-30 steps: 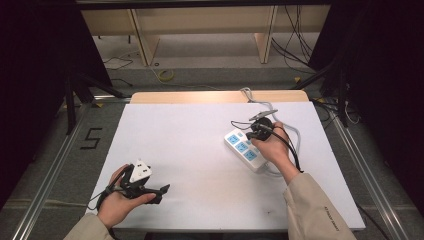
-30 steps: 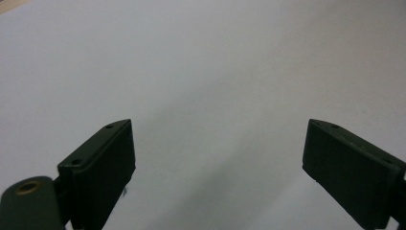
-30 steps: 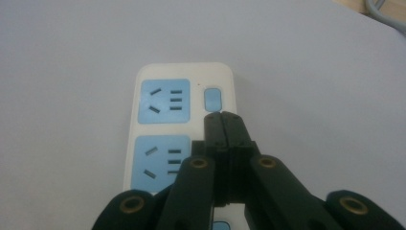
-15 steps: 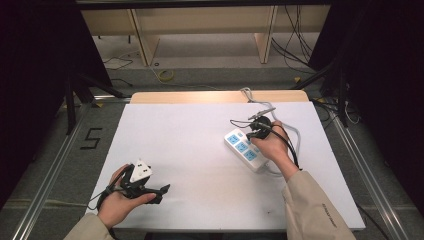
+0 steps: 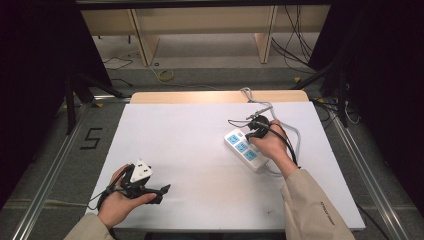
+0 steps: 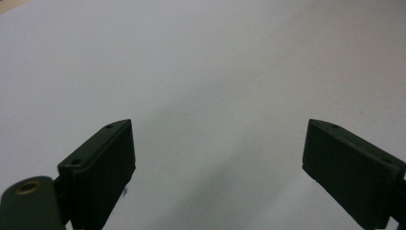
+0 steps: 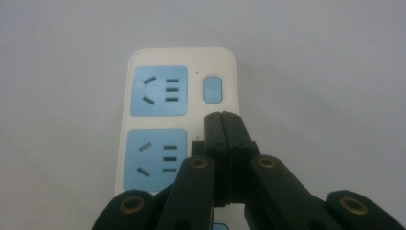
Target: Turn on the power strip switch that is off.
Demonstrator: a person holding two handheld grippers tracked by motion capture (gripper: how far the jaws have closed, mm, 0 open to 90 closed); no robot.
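Note:
A white power strip (image 5: pixel 244 148) with blue sockets lies aslant on the right half of the white table (image 5: pixel 190 145). My right gripper (image 5: pixel 254 131) is held over its far end. In the right gripper view its jaws (image 7: pixel 222 119) are pressed together with nothing between them, their tips just short of the blue switch (image 7: pixel 212 89) on the strip (image 7: pixel 182 55). Two blue sockets (image 7: pixel 159 91) sit left of the jaws. My left gripper (image 5: pixel 161 191) rests in a hand near the table's front left corner. Its jaws (image 6: pixel 218 158) stand wide apart over bare white table (image 6: pixel 201 72).
The strip's white cable (image 5: pixel 260 104) runs to the table's back edge and loops past the right hand (image 5: pixel 298 137). Black cables trail from both grippers. Wooden shelving (image 5: pixel 200 20) stands on the floor behind the table. Metal rails (image 5: pixel 50 165) flank it.

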